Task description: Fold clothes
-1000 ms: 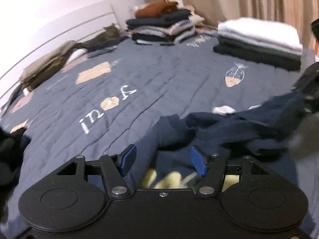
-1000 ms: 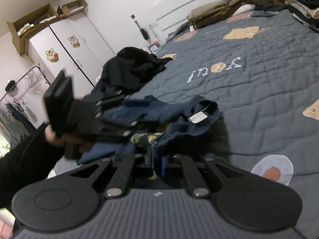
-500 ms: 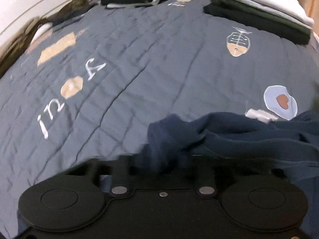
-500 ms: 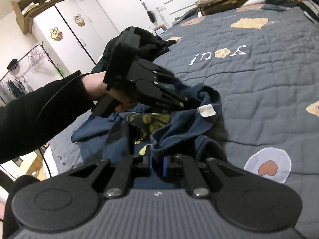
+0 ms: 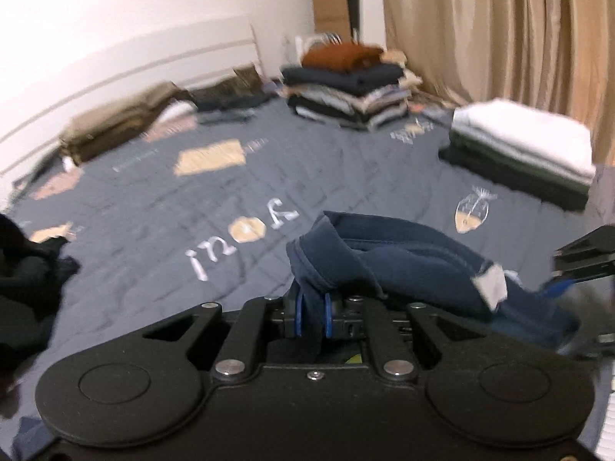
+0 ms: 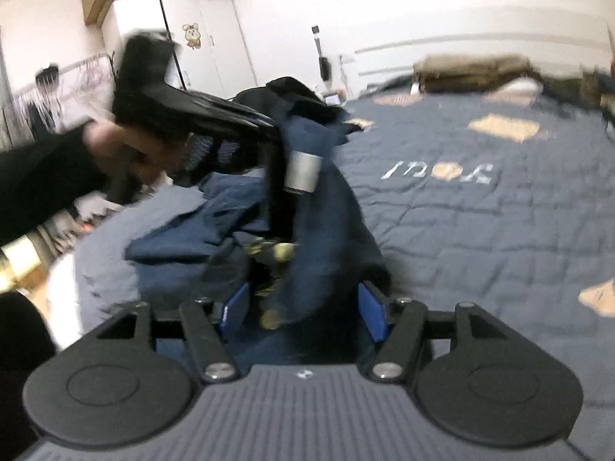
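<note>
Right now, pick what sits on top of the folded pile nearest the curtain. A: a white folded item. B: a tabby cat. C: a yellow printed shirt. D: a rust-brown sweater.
A: in the left wrist view the folded pile beside the curtain has a white folded item on top of darker layers.

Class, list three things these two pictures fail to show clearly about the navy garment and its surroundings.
1. Navy garment: type and full shape unclear; bunched, blurred, partly behind the left gripper.
2. Yellow print, right view: design unreadable, buried in folds.
3. Dark pile, left view: cut off by the edge.
</note>
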`<state>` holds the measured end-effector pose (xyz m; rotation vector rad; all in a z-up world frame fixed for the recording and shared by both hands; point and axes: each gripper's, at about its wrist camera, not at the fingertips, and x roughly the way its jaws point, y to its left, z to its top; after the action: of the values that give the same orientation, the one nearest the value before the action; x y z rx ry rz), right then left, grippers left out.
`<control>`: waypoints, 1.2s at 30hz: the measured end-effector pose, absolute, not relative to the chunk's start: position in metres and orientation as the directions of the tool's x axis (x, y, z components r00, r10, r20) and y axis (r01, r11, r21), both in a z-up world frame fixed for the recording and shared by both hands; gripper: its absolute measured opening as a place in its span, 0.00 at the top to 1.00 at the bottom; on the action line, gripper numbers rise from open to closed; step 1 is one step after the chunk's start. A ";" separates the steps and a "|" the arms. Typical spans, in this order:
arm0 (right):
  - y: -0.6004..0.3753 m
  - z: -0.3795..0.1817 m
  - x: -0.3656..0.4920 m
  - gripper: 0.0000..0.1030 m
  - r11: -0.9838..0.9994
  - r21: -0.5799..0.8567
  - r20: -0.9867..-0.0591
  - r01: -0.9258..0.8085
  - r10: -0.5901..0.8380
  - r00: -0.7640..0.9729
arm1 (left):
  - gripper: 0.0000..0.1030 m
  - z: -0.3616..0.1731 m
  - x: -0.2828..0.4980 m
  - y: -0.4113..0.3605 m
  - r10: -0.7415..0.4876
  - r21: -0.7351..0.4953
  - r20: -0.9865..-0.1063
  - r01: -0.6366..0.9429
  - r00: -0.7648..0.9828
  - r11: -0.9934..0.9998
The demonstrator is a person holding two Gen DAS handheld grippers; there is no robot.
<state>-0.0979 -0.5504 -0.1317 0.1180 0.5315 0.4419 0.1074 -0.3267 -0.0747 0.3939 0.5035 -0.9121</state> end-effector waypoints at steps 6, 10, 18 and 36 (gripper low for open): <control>-0.533 -0.136 -0.097 0.40 0.903 0.153 -0.457 -0.402 0.425 0.781 | 0.90 -0.024 0.065 -0.285 -0.642 0.140 -0.481 0.775 0.598 0.616; -0.511 -0.133 -0.104 0.40 0.878 0.078 -0.447 -0.472 0.454 0.771 | 0.90 0.006 0.047 -0.266 -0.625 0.155 -0.438 0.739 0.646 0.655; -0.473 -0.132 -0.110 0.43 0.884 -0.016 -0.352 -0.467 0.432 0.830 | 0.90 0.031 0.018 -0.239 -0.582 0.171 -0.397 0.680 0.710 0.713; -0.532 -0.020 -0.151 1.00 0.889 0.299 0.109 -0.346 0.328 0.938 | 0.91 0.119 -0.066 -0.177 -0.544 0.213 -0.185 0.574 0.819 0.791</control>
<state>-0.1511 -0.5315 -0.0202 0.3208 -0.0556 0.3500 -0.0663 -0.1774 0.1185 0.2657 0.1159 -0.6027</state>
